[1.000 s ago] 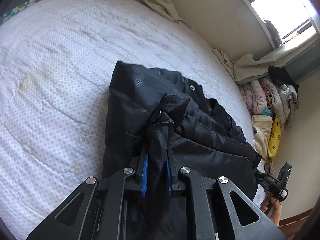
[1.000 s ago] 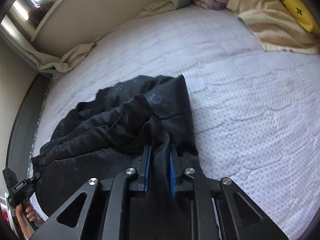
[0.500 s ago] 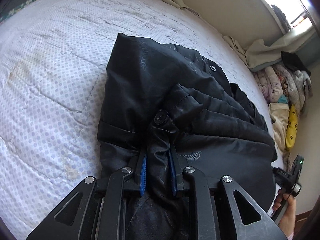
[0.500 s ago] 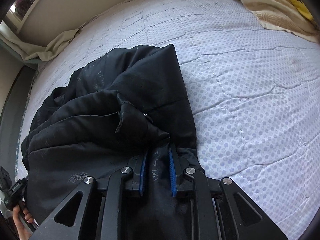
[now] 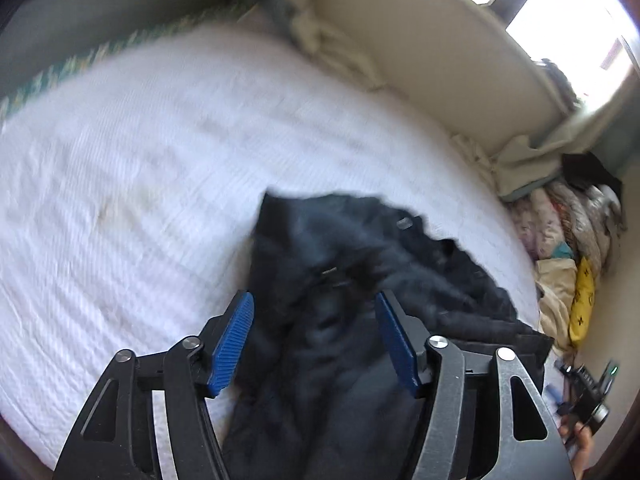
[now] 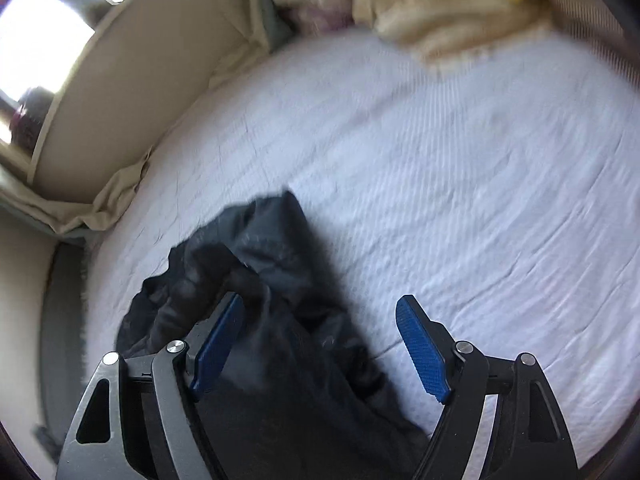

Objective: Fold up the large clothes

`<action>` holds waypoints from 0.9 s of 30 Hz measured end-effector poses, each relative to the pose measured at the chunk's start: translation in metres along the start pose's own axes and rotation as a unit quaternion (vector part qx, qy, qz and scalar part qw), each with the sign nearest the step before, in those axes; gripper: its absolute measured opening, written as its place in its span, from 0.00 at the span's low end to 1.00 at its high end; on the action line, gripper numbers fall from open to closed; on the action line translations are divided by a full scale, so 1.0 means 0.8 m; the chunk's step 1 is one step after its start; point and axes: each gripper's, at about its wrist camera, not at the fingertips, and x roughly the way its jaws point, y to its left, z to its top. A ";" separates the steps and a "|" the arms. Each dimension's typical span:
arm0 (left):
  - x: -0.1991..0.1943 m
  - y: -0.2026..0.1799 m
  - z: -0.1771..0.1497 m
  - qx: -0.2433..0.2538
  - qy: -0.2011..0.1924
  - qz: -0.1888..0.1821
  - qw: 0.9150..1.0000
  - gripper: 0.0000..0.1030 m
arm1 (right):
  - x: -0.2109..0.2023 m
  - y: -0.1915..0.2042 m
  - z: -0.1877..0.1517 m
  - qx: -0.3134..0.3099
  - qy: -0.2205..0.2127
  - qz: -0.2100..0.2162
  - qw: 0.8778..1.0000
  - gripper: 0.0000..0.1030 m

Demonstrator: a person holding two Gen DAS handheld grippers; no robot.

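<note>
Left wrist view: your left tool (image 5: 314,312) and right tool (image 6: 320,316) are both opening wide over the black jacket (image 5: 360,264) on the bed (image 5: 140,168), gripping nothing.

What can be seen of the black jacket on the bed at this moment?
The black jacket is a dark, padded-looking garment with small snap buttons, bunched in a loosely folded heap on the white quilted bedspread. Both views are motion-blurred, so finer detail is lost. Its near part runs between the blue pads of the left gripper, whose jaws are opening and not pressing it. In the right wrist view it lies toward the left pad of the right gripper, also opening, with no clamp on the cloth.
</note>
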 end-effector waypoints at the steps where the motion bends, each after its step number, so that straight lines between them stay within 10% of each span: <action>1: -0.001 -0.017 0.001 0.014 -0.007 -0.012 1.000 0.70 | -0.013 0.016 -0.002 -0.029 -0.027 -0.012 0.999 0.76; 5: 0.007 -0.079 -0.018 0.088 -0.002 -0.064 0.994 0.73 | -0.037 0.085 -0.024 -0.147 -0.080 -0.009 0.986 0.64; 11: 0.059 -0.147 -0.057 0.158 0.062 -0.082 0.982 0.74 | -0.011 0.175 -0.084 -0.289 -0.045 0.026 0.956 0.39; 27: 0.123 -0.162 -0.113 0.222 0.081 0.013 0.972 0.83 | 0.095 0.206 -0.165 -0.386 0.012 -0.050 0.921 0.38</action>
